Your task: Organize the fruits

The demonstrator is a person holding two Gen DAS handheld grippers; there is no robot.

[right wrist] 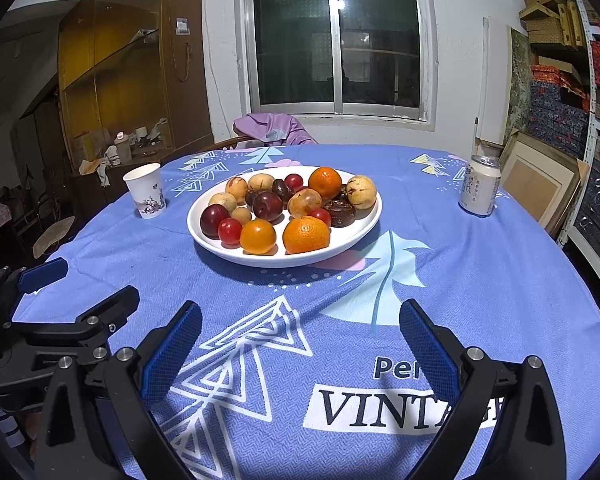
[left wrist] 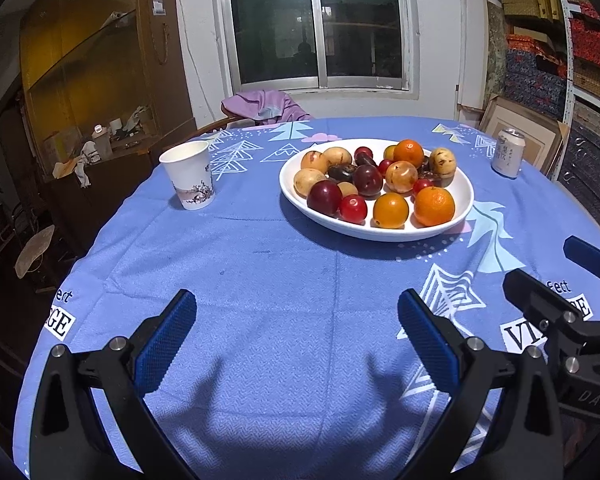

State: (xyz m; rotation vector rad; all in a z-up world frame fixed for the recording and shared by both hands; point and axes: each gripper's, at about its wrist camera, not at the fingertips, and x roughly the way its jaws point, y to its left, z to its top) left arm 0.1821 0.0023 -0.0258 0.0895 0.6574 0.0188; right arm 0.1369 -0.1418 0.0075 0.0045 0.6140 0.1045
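Both the left gripper [left wrist: 296, 312] and right gripper [right wrist: 300, 320] hang spread and empty, since every fruit sits gathered on the white plate [right wrist: 360, 228] at twelve o'clock.

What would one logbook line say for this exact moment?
left gripper: open, empty | right gripper: open, empty | round white plate: piled with fruit, untouched | blue patterned tablecloth

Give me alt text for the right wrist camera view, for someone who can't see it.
A white plate heaped with oranges, plums and other fruit sits mid-table on a blue patterned tablecloth, beyond the open, empty right tool. A paper cup stands left of the plate, a drink can to its right, and the left tool shows at the left edge.
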